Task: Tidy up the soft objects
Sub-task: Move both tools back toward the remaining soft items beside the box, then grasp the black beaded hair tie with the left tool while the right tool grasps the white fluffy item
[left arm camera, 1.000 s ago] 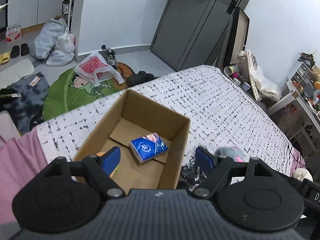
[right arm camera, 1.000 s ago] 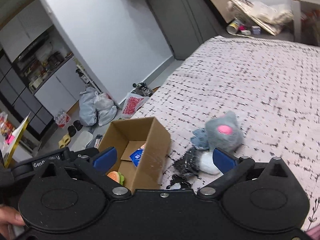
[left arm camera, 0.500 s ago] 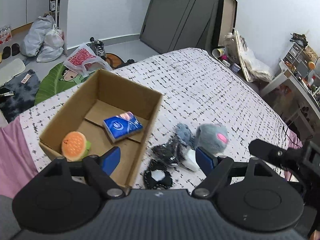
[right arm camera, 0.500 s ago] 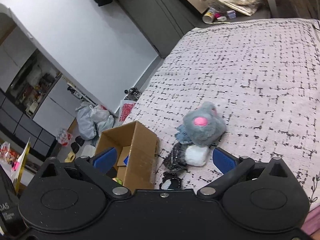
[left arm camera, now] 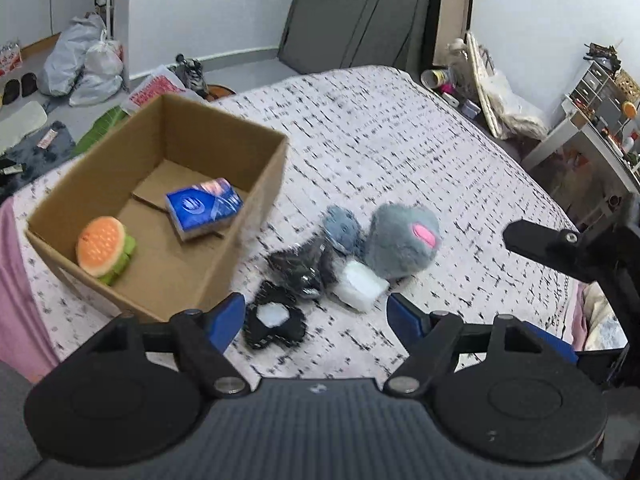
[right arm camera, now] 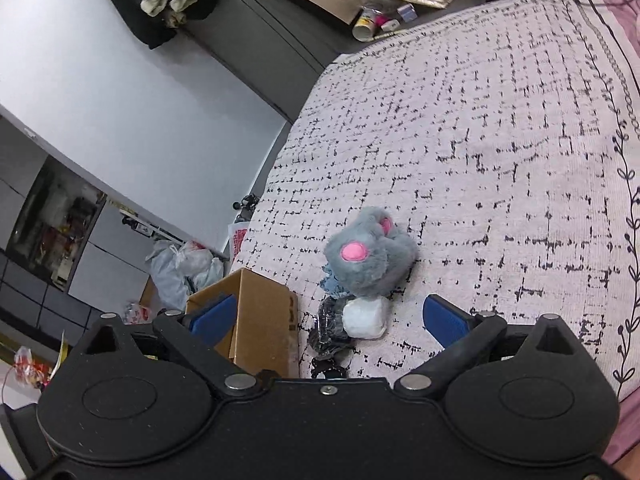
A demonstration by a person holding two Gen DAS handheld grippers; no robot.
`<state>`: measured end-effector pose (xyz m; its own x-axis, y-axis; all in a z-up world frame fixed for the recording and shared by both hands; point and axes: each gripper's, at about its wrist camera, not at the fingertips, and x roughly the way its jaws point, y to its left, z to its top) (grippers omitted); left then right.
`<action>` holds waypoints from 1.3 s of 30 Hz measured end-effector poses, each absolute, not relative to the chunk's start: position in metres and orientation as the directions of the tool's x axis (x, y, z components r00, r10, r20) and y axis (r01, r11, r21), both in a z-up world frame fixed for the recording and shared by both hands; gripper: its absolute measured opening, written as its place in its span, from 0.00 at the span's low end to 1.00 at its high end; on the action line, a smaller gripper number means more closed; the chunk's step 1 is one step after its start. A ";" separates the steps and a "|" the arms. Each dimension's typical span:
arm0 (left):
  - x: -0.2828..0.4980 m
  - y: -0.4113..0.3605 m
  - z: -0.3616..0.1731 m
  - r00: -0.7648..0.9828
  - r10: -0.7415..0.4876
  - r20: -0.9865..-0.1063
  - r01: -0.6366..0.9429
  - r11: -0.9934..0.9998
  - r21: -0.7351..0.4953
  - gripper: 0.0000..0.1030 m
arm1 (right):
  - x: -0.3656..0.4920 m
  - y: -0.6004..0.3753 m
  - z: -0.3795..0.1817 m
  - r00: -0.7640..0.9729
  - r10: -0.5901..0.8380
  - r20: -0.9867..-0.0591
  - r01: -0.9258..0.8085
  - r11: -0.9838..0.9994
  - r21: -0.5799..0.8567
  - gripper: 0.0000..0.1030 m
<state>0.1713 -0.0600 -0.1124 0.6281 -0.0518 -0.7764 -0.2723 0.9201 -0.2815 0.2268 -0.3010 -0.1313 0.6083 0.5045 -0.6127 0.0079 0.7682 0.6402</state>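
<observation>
1. The left gripper [left arm camera: 316, 314] hangs above the bed [left arm camera: 400, 152]. Its jaws stand wide and are closing, and nothing is between the pads.
2. Just ahead of its gap lies a black pouch [left arm camera: 275, 322] with a white middle, nearer the left finger [left arm camera: 226, 320].
3. Beyond that, a crumpled black bag [left arm camera: 296, 266] and a white roll [left arm camera: 360, 285] lie side by side and touching, the roll nearer the right finger [left arm camera: 404, 318].
4. Farther ahead sit a small blue-grey plush [left arm camera: 341, 227] and a grey plush [left arm camera: 402, 240] with a pink patch, the grey one toward the right-finger side.
5. The box [left arm camera: 208, 136] lies ahead and to the left of the left finger. Inside it are a burger toy [left arm camera: 105, 249] and a blue tissue pack [left arm camera: 204, 210], apart from each other.
6. The right gripper [right arm camera: 328, 320] has its jaws wide open and holds nothing.
7. From its camera, the roll [right arm camera: 366, 318] and the black bag [right arm camera: 332, 328] lie in the gap between the fingers, on the bed [right arm camera: 480, 120]. The grey plush [right arm camera: 368, 258] is just past them.
8. The box [right arm camera: 264, 320] corner lies just inside its left finger [right arm camera: 212, 318].
9. In the left camera, the right gripper [left arm camera: 560, 248] shows at the far right, beyond the grey plush.
</observation>
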 end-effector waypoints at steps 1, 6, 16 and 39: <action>0.172 -0.063 -0.115 0.627 -0.055 -0.777 -0.267 0.922 -0.280 0.75 | 0.227 -0.301 -0.133 0.604 0.507 -0.614 0.011 0.766 0.643 0.92; 0.178 -0.076 -0.131 0.609 -0.059 -0.791 -0.267 0.924 -0.275 0.70 | 0.231 -0.305 -0.140 0.592 0.511 -0.623 0.023 0.762 0.647 0.85; 0.193 -0.078 -0.156 0.577 -0.001 -0.817 -0.313 0.924 -0.222 0.67 | 0.242 -0.300 -0.159 0.546 0.531 -0.648 0.039 0.757 0.652 0.70; 0.189 -0.043 -0.203 0.560 0.022 -0.829 -0.509 0.798 -0.323 0.40 | 0.268 -0.261 -0.195 0.473 0.557 -0.683 -0.017 0.781 0.625 0.66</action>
<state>0.1893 -0.0432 -0.2025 0.5595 0.0215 -0.8285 -0.5092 0.7977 -0.3231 0.2685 -0.2612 -0.1952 0.4727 0.5570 -0.6829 -0.0170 0.7806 0.6249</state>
